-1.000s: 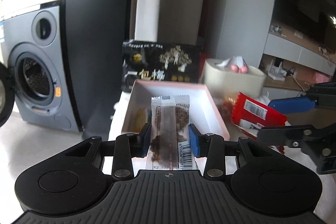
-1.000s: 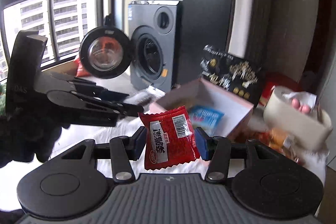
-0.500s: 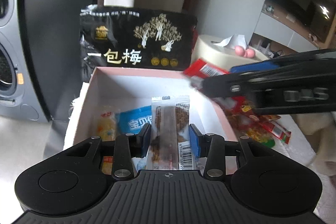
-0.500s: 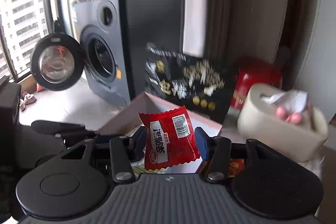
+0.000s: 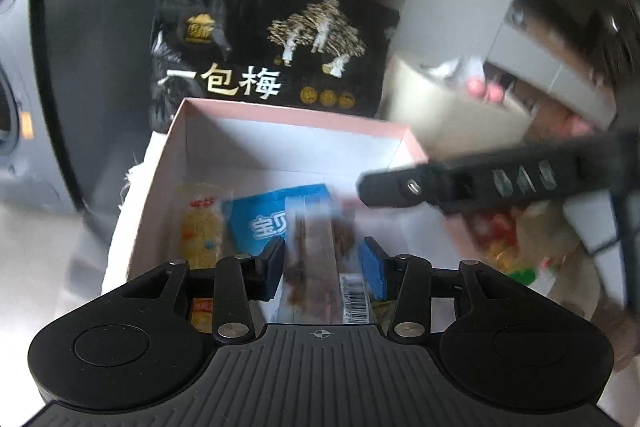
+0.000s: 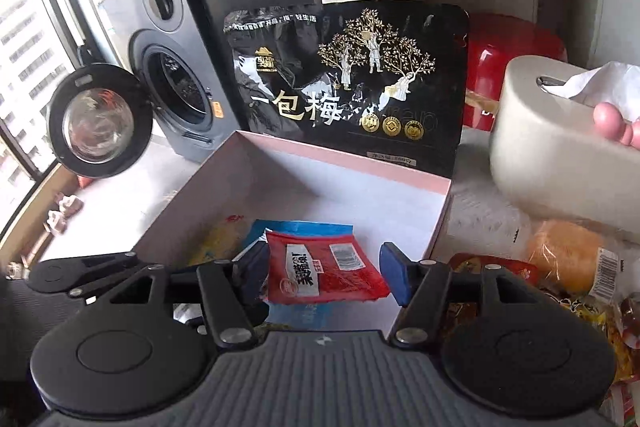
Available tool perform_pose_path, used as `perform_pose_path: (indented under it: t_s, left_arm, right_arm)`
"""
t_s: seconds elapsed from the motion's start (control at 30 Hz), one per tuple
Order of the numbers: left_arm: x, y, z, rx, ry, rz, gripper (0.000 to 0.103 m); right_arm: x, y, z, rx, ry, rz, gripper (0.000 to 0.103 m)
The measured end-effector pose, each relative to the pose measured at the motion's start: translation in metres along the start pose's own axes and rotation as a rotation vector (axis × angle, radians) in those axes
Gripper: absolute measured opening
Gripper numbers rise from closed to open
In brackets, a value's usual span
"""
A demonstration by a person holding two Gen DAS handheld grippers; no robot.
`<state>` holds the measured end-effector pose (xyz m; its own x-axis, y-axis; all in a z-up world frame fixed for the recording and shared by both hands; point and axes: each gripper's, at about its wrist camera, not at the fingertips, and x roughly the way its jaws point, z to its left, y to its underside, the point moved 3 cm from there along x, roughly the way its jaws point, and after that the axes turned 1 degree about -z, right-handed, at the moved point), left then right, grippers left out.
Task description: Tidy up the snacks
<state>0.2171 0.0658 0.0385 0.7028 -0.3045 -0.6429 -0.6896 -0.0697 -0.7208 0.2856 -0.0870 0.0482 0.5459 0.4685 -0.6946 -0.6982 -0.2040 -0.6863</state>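
Pink box (image 6: 344, 171): open, white inside, holding a yellow packet (image 5: 199, 227) and a blue packet (image 5: 272, 223).
Right gripper (image 6: 324, 273): jaws have just been opening; the red packet (image 6: 320, 273) lies between them, touching the left pad, clear of the right.
Left gripper (image 5: 326, 265): pinches the brown bar (image 5: 316, 267) low over the box.
Change: both grippers now sit over the box; earlier they were short of it.
Behind: black plum bag (image 6: 352, 87) stands upright.

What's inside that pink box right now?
In the pink box lie a yellow snack packet and a blue packet. The brown bar, the red packet and both tongs cover the near floor.
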Motion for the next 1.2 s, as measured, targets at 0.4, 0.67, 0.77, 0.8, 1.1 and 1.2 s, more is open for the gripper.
perform_pose_path:
  t_s: [0.4, 0.67, 0.77, 0.8, 1.1, 1.2]
  left_arm:
    - [-0.041, -0.018, 0.004, -0.087, -0.092, -0.126, 0.045]
    - [-0.063, 0.004, -0.080, -0.015, 0.064, -0.229, 0.043]
    - [-0.057, 0.018, -0.126, 0.074, 0.177, -0.208, 0.043]
    - [-0.053, 0.023, -0.139, 0.107, 0.204, -0.191, 0.043]
    - [0.009, 0.086, -0.166, 0.138, 0.126, 0.026, 0.043]
    - [0.017, 0.098, -0.155, 0.102, 0.092, 0.010, 0.041]
  right_arm:
    - [-0.072, 0.002, -0.020, -0.024, -0.004, -0.150, 0.062]
    - [-0.128, 0.050, -0.101, -0.140, 0.416, -0.216, 0.070]
    - [-0.127, 0.076, -0.132, -0.052, 0.374, -0.130, 0.070]
    - [-0.126, 0.083, -0.139, -0.028, 0.366, -0.118, 0.070]
    - [-0.118, 0.121, -0.167, 0.096, 0.234, -0.121, 0.070]
    - [-0.110, 0.109, -0.165, 0.133, 0.195, -0.161, 0.070]
